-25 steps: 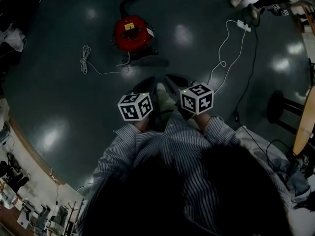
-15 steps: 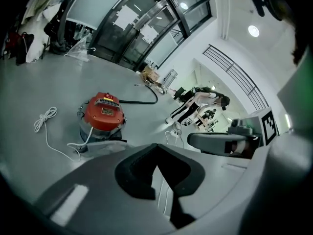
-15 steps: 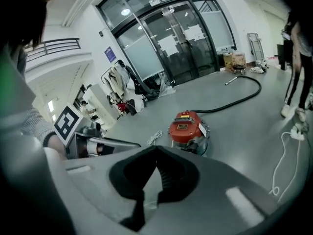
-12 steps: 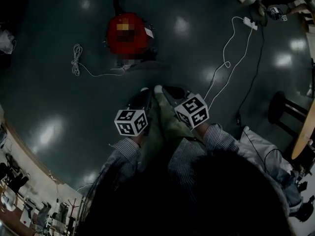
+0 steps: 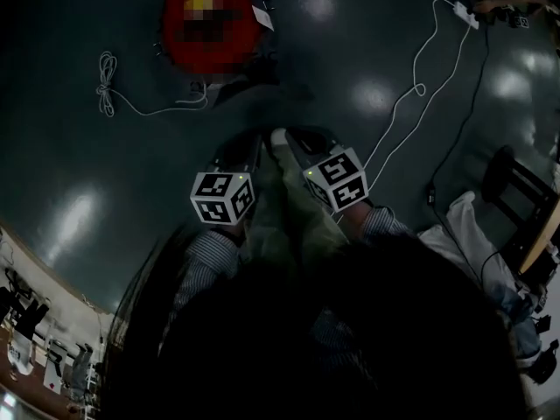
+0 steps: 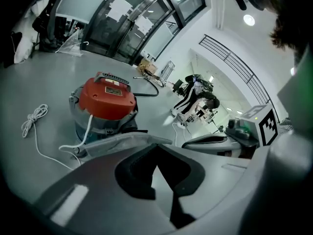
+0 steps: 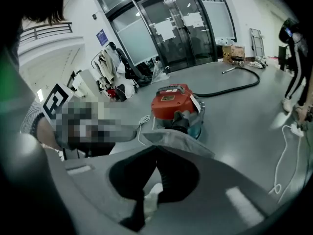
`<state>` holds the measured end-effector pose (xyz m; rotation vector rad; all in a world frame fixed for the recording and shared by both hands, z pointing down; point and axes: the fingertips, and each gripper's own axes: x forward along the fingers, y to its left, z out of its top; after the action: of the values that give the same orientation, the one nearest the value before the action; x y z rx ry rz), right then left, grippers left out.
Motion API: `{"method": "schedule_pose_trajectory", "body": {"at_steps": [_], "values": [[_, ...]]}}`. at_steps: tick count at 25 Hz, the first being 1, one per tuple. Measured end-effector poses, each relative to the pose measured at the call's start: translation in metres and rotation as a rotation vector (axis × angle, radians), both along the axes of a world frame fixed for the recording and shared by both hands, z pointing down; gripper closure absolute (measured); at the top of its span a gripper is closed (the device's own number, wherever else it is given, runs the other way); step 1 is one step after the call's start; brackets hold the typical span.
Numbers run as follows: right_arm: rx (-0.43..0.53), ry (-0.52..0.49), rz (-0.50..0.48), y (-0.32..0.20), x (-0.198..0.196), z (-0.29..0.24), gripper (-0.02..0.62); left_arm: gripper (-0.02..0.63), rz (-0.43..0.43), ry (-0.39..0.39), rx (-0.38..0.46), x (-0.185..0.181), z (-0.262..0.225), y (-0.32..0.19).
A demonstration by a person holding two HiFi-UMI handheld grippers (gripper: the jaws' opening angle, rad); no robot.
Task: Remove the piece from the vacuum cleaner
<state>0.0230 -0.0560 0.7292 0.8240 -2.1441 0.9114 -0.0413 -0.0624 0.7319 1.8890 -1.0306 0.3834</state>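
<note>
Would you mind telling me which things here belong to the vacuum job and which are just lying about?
For the job: vacuum cleaner, black hose, left tool, right tool.
Lying about: power strip, its white cable, stool.

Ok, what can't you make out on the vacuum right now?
Head view: vacuum cleaner top under a mosaic patch, far edge cut off by the frame.
Left gripper view: left gripper hides the vacuum's lower front.
Right gripper view: its label is too small to read.
</note>
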Motion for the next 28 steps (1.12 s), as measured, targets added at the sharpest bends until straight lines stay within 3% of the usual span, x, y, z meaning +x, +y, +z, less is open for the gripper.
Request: {"method": "schedule_pose_trajectory", "body": {"at_steps": [7,14,17,21,28], "values": [[0.083,0.083,-0.083,-0.033,0.006,0.04,0.592,0.601,0.026,-0.129,0.04,-0.024,0.054,-0.024],[0.153,0.122,-0.223,-0.064,-0.009,0.051,0.567,0.6,0.186,-0.284,0.148,-0.019,0.071,-0.049],[0.15,0.182,-0.295,-0.068,-0.005,0.057,0.526,0.511,0.214,-0.343,0.173,-0.022,0.072,-0.062],[0.141,0.251,-0.383,-0.071,-0.007,0.068,0.485,0.462,0.286,-0.396,0.149,-0.026,0.083,-0.07],[0.136,0.333,-0.486,-0.073,-0.009,0.099,0.476,0.446,0.5,-0.487,0.09,-0.019,0.116,-0.059]]}}
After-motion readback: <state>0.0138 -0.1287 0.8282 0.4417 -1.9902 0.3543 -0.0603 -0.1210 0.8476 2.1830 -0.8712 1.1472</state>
